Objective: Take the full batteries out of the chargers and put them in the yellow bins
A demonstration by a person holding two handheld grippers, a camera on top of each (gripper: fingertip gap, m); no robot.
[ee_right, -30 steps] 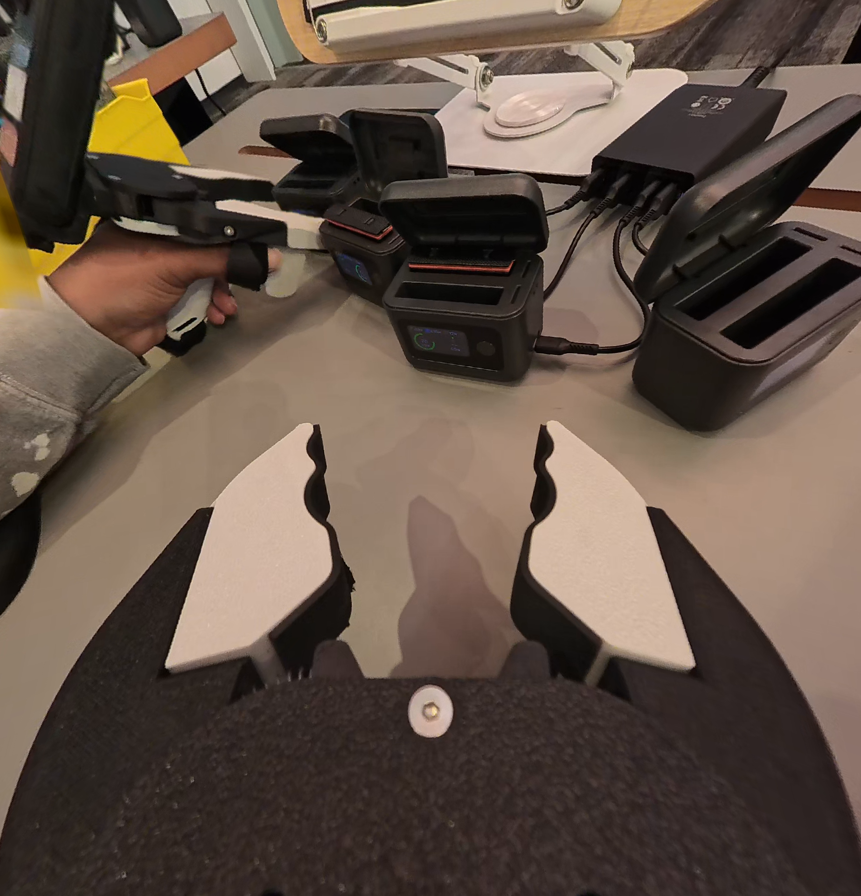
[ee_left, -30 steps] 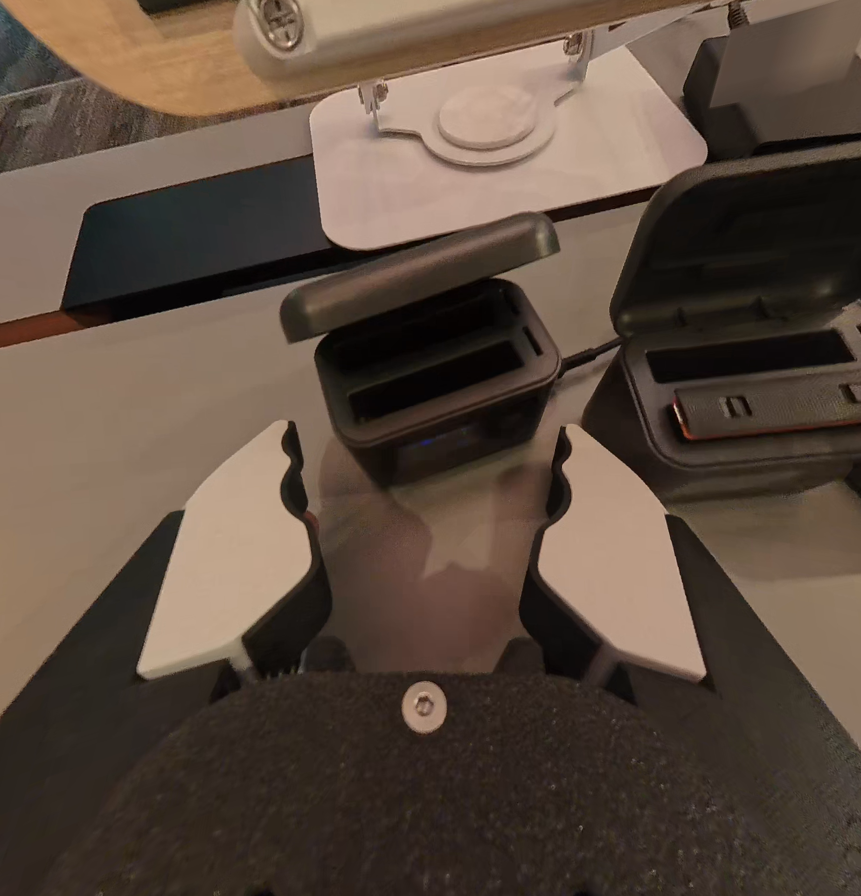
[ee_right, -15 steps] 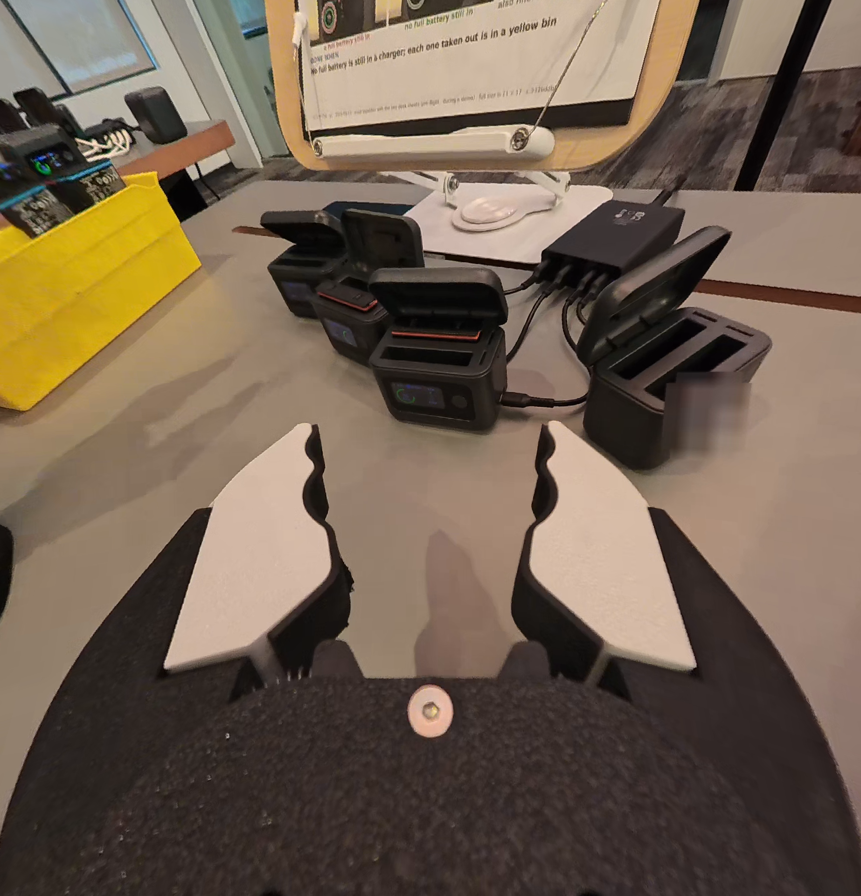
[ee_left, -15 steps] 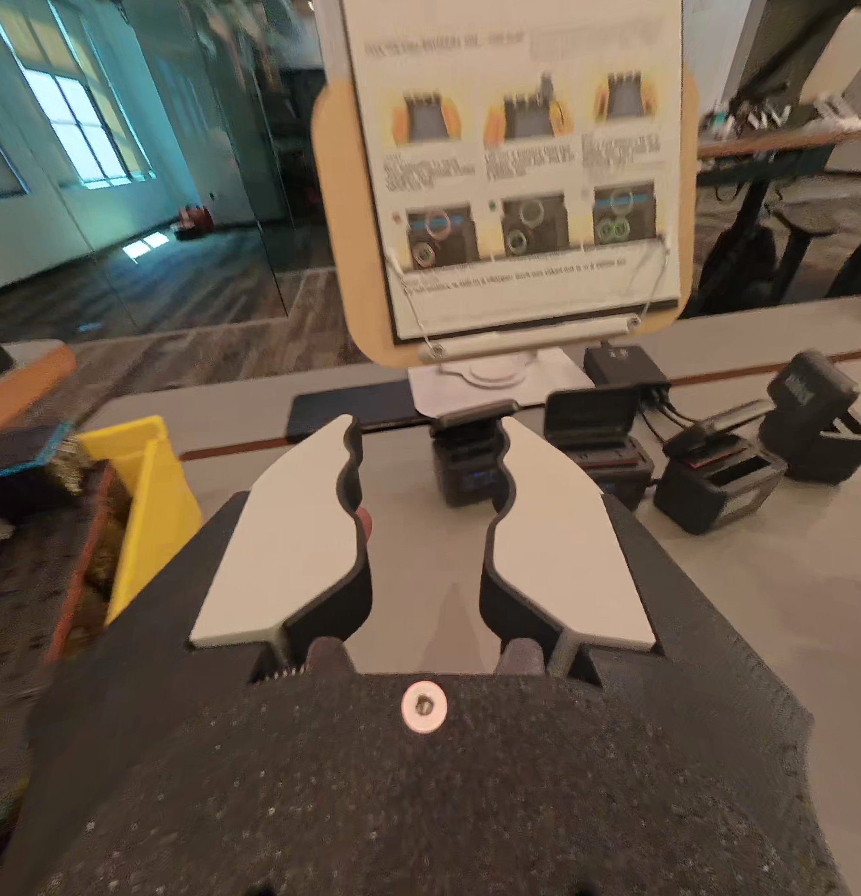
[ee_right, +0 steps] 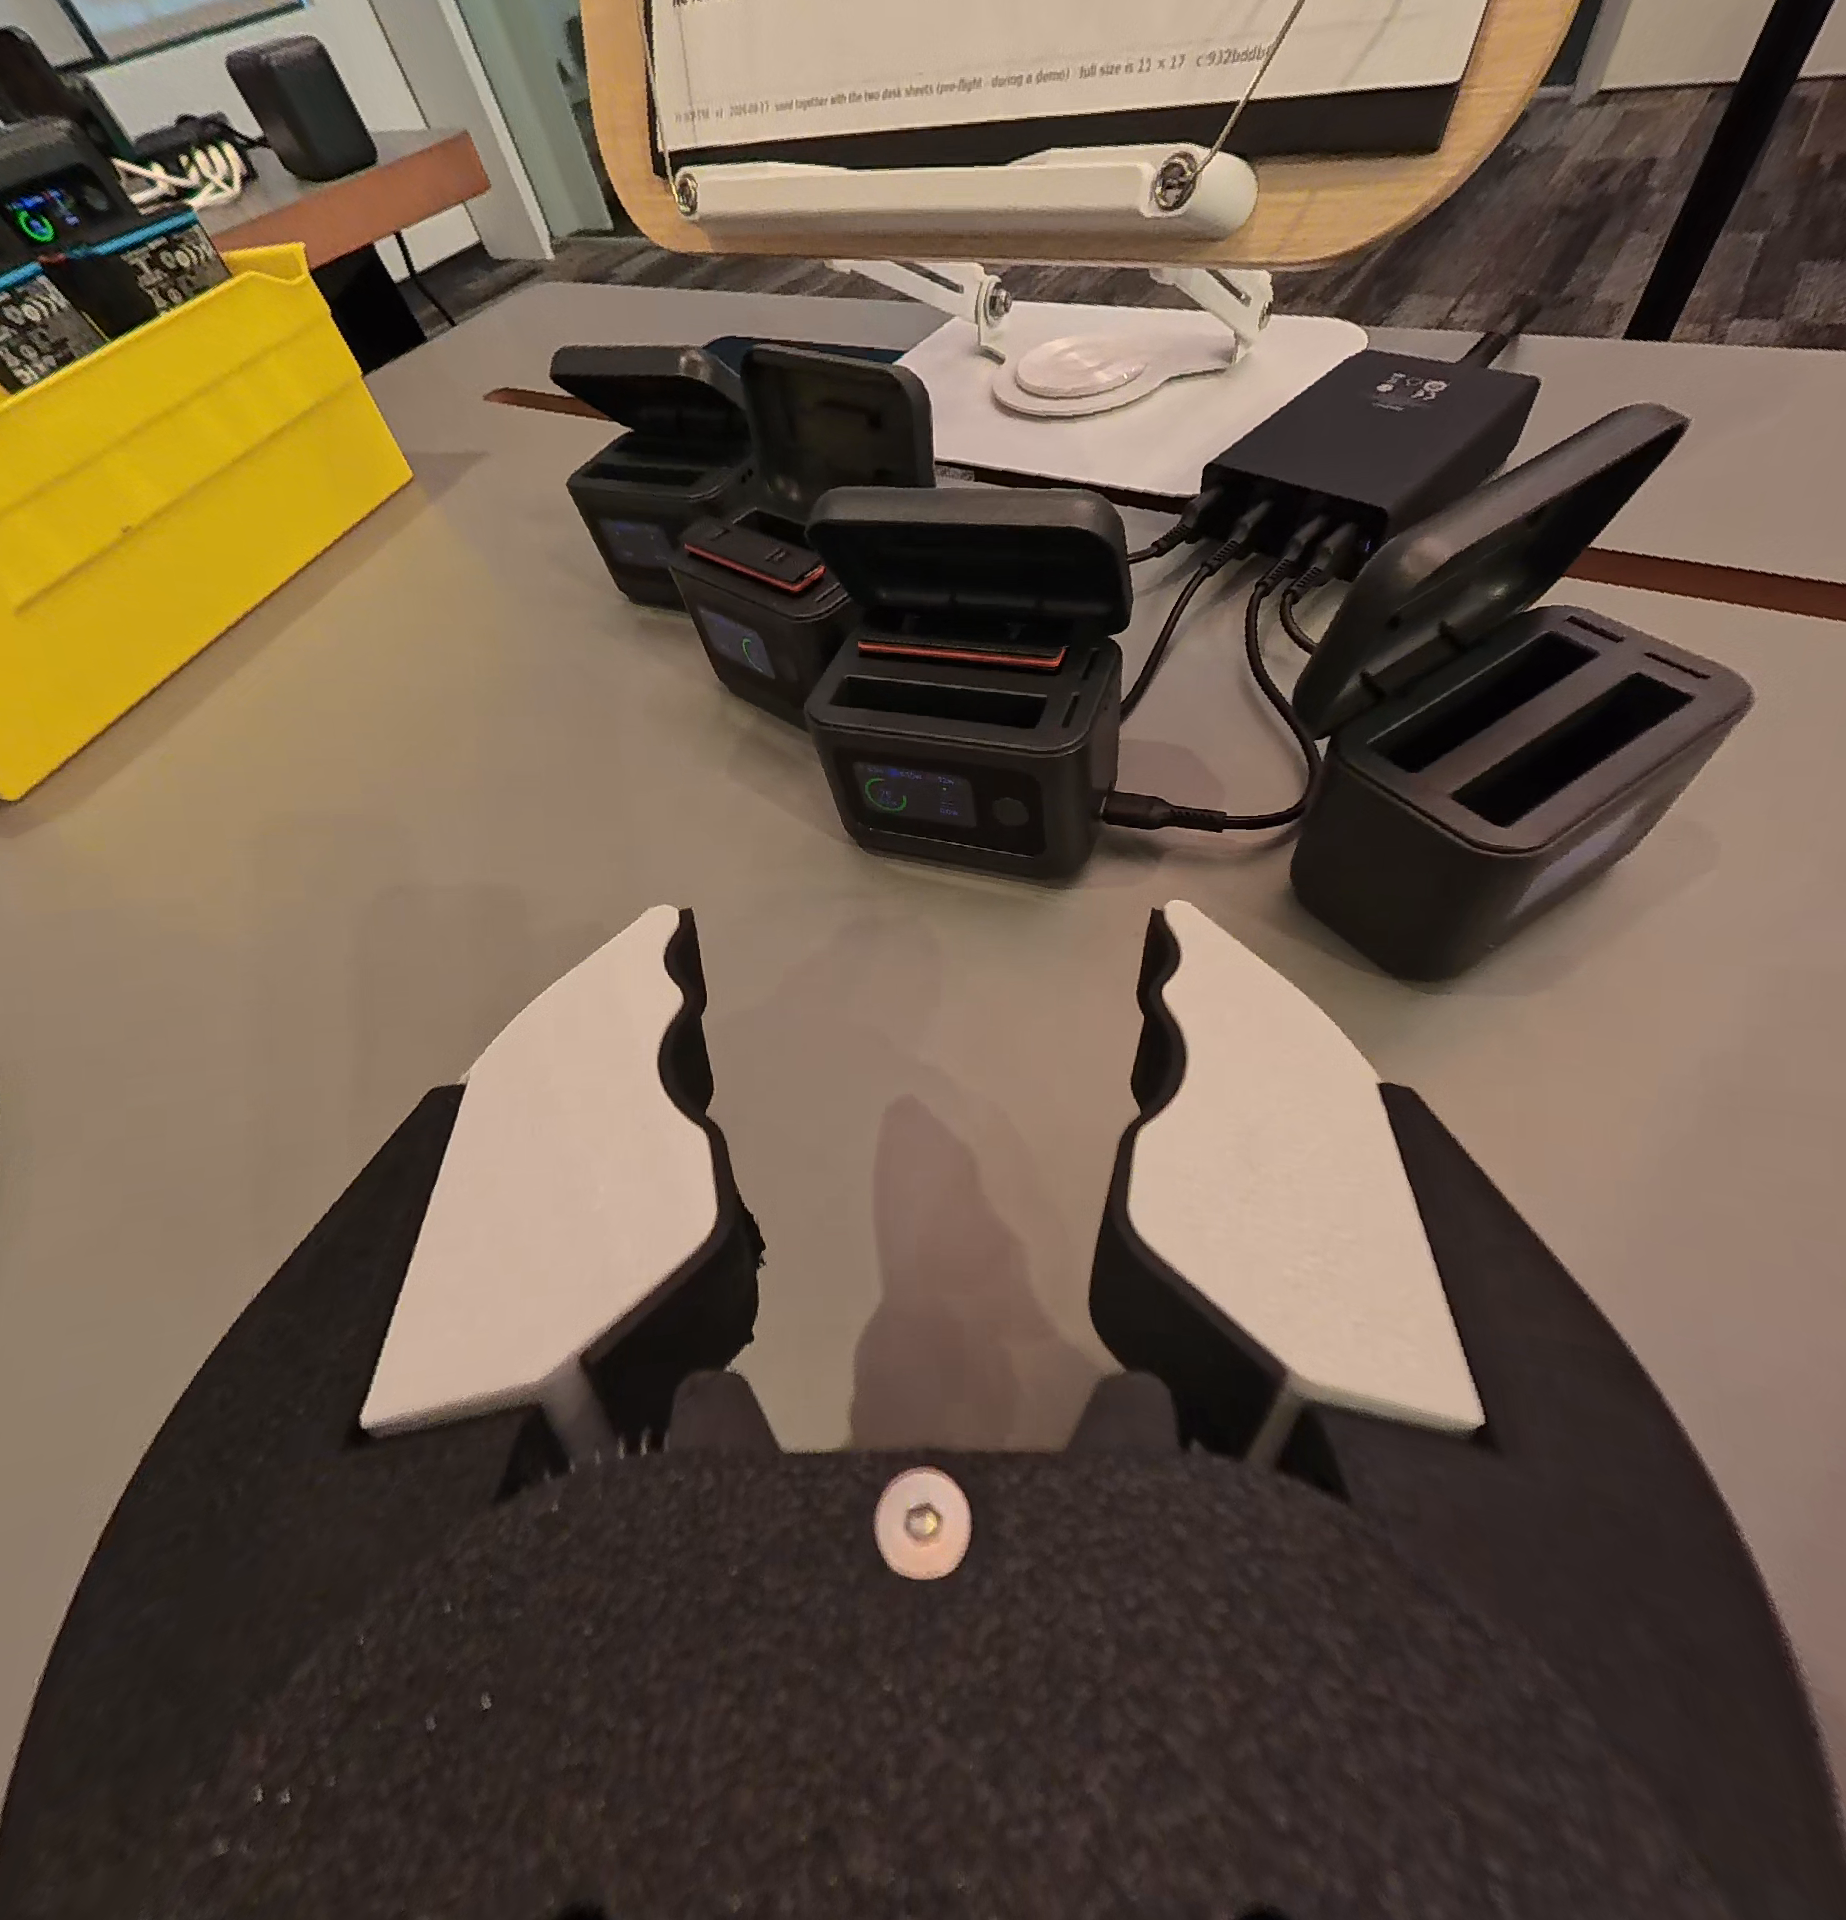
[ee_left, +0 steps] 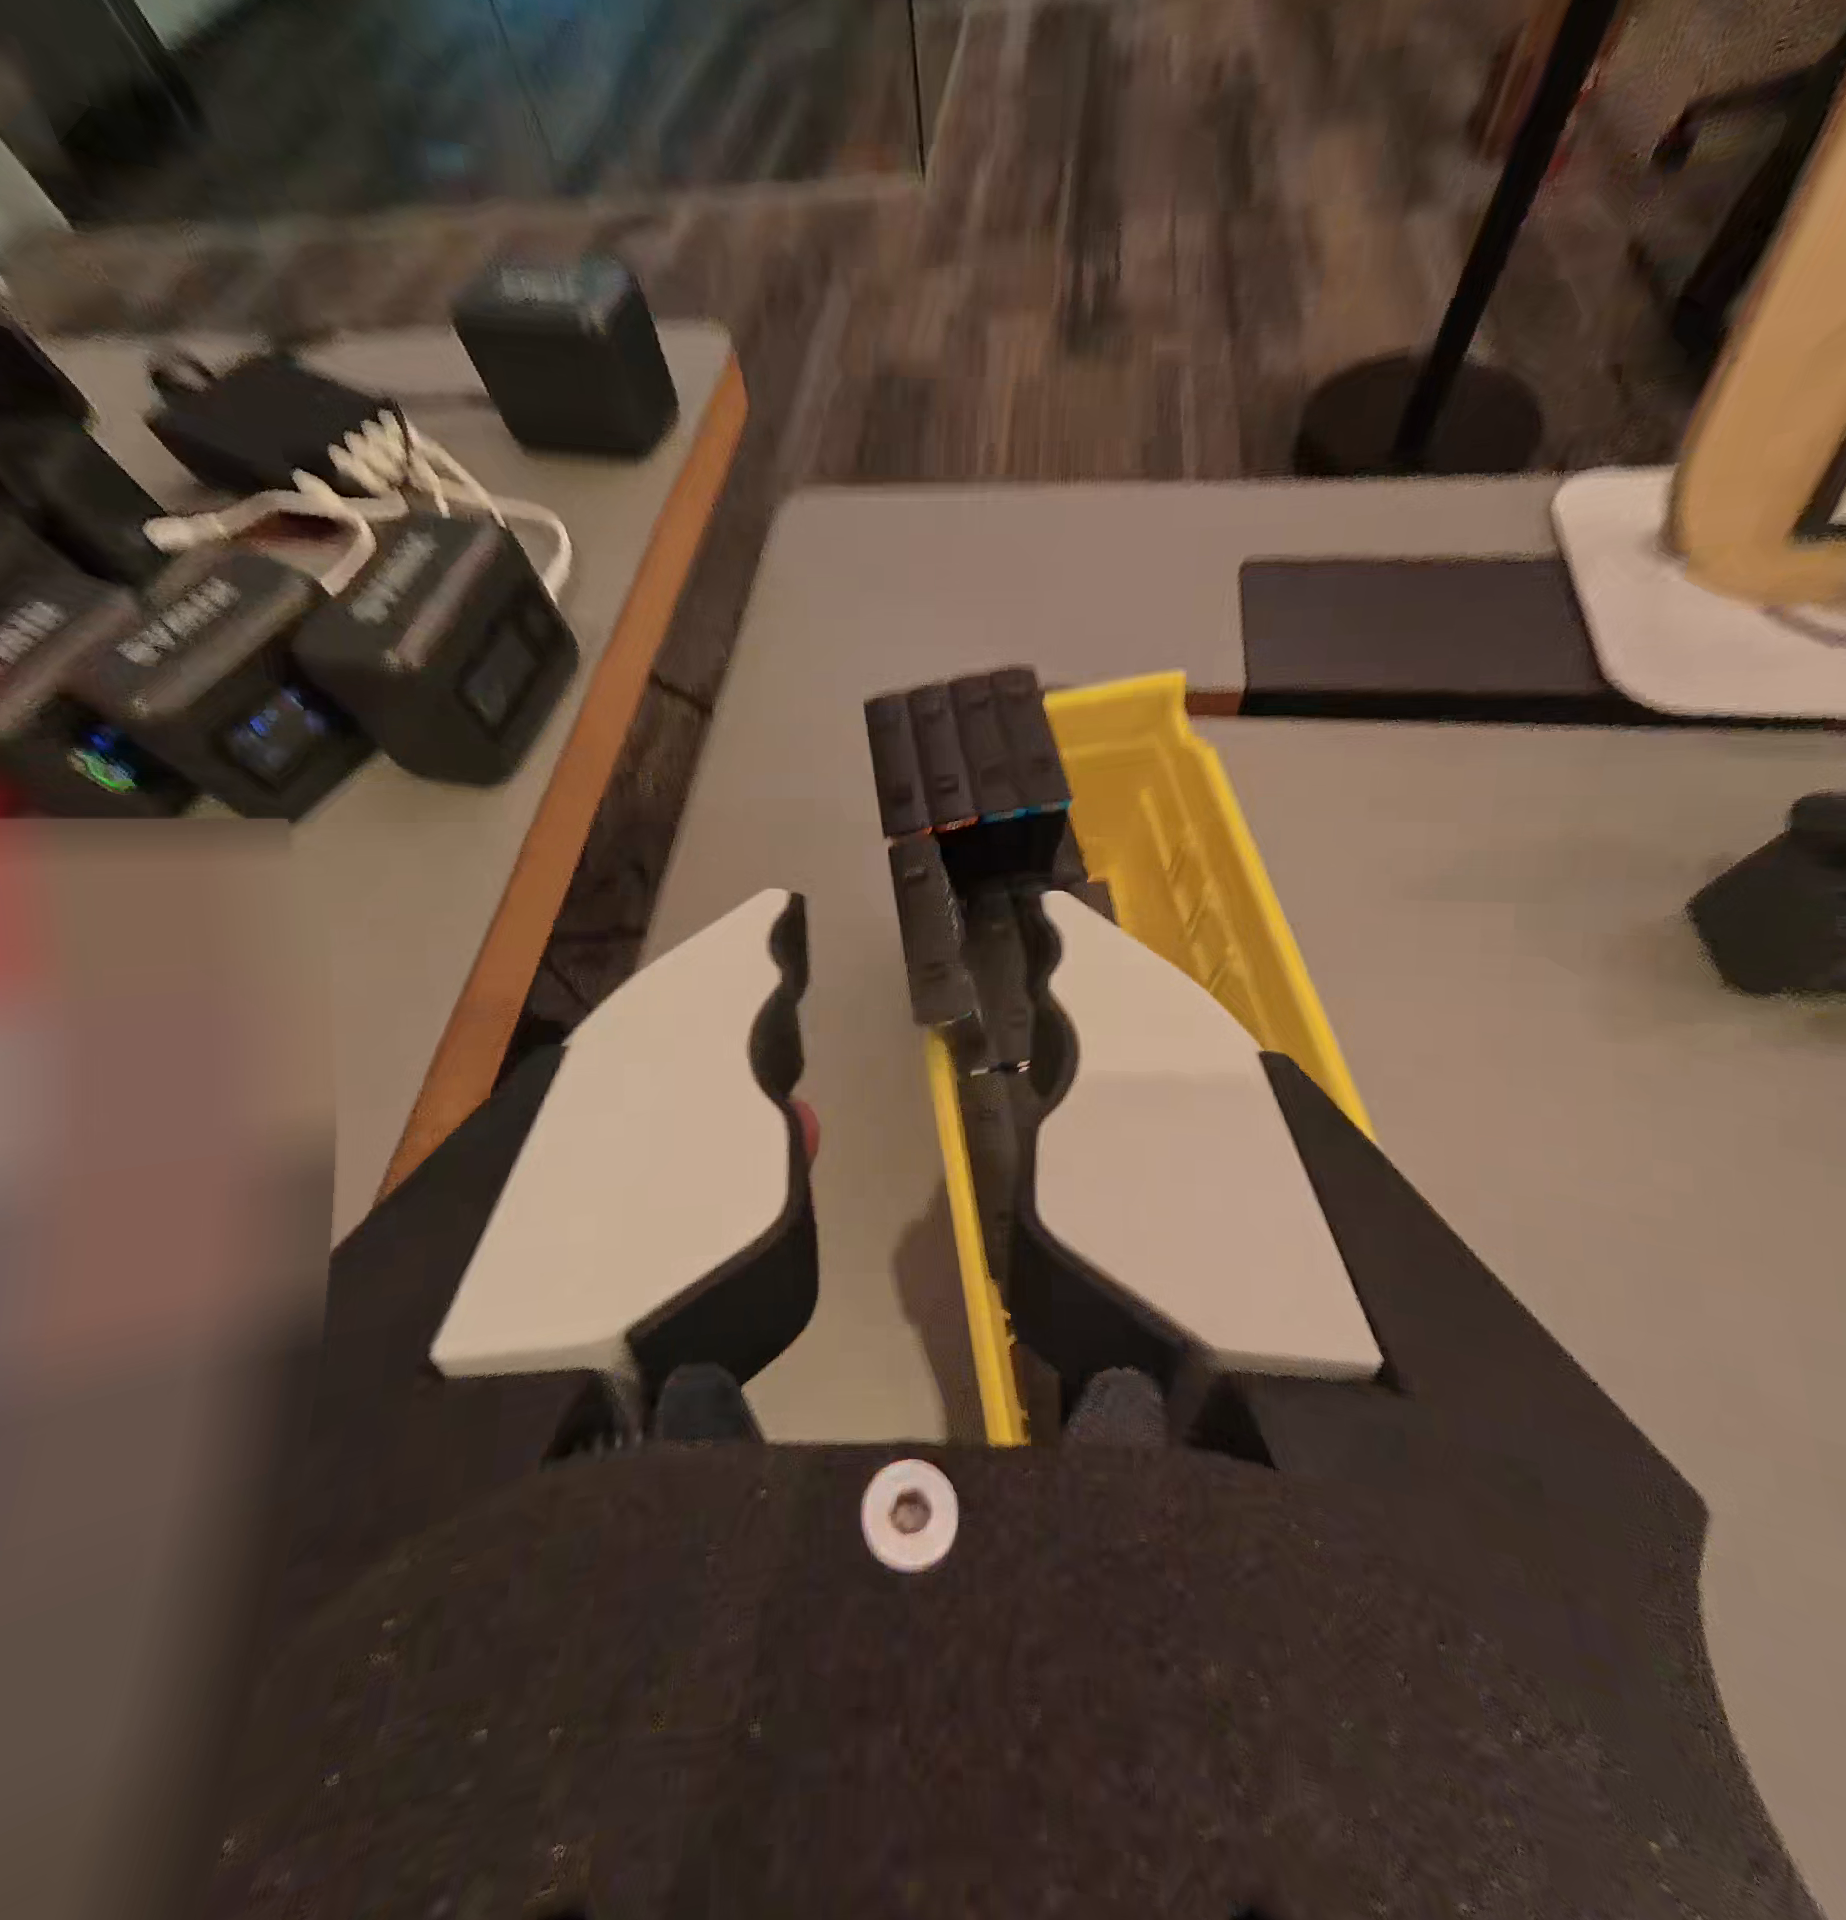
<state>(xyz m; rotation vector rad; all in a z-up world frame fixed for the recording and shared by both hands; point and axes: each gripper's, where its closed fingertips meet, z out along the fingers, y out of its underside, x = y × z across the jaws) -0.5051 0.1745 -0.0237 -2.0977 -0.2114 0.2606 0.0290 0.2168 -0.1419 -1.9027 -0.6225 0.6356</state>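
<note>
The jaws of the left gripper stand partly apart with nothing visibly between them, narrower than a second ago when they gaped wide in front of an open charger. The big change is where they point: the left gripper has swung away from the chargers and now hangs over the yellow bin, where several dark batteries stand packed on end at its far side. The view is smeared by motion, so whether a battery was just dropped there cannot be told. The jaws of the right gripper are spread wide and empty, as they were a second ago, low over the bare bench in front of the row of chargers. There, the nearest middle charger and the one behind it each show an orange-edged battery seated in a slot; the right-hand charger looks empty. So the job seems part done, with at least two batteries left to judge and pull.
</note>
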